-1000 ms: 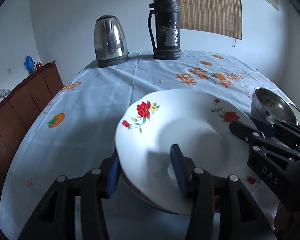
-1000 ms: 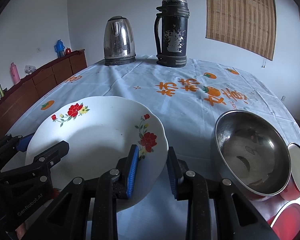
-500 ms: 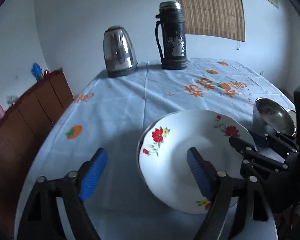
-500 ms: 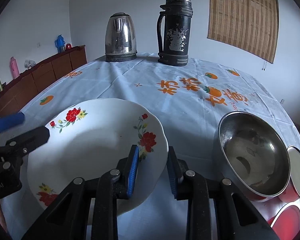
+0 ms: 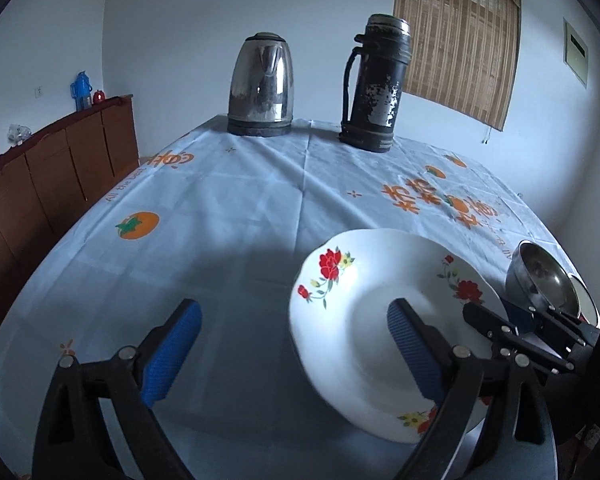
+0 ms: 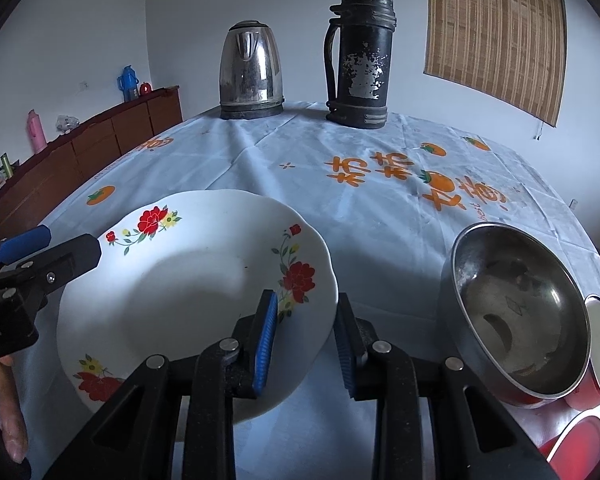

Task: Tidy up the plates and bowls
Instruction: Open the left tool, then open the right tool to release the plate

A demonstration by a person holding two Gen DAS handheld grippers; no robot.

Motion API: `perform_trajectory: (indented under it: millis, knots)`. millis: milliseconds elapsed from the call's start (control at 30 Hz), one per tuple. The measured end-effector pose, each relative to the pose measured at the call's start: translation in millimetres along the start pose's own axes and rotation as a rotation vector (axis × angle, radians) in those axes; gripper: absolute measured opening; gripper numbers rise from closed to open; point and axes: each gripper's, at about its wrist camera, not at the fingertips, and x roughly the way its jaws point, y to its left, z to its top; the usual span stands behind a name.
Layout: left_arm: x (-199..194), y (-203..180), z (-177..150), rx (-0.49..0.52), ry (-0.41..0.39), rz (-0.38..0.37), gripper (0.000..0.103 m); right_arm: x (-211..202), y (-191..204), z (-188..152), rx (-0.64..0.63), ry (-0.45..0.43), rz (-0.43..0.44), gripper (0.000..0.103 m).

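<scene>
The left gripper (image 5: 292,344) has let go of the flowered plate (image 6: 188,292) and pulled back; its jaws are opening wide, with the plate's left rim between them but untouched. The right gripper (image 6: 306,344) pinches the plate's right rim, holding it tilted above the bench (image 6: 380,216) near the front edge. A steel bowl (image 6: 520,320) sits beside it, toward the right edge.

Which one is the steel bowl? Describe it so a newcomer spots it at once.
Start at the table under the pale blue cloth with orange fruit prints. Right of the flowered white plate stands the steel bowl. It is bare shiny metal, deep and unpatterned, while its right-hand neighbours show red.
</scene>
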Motion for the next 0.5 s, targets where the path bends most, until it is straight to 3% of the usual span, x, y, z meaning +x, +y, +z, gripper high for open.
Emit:
perform_trajectory:
  millis: [200, 500]
  knots:
    - [0.3, 2.0, -1.8, -0.008, -0.028, 0.007, 0.096, -7.4, 8.7, -1.0, -0.039, -0.044, -0.053, 0.030]
    - [8.8, 4.6, -5.9, -0.011, -0.019, 0.025, 0.096, -3.5, 2.3, 1.5, -0.010, -0.022, -0.027, 0.032]
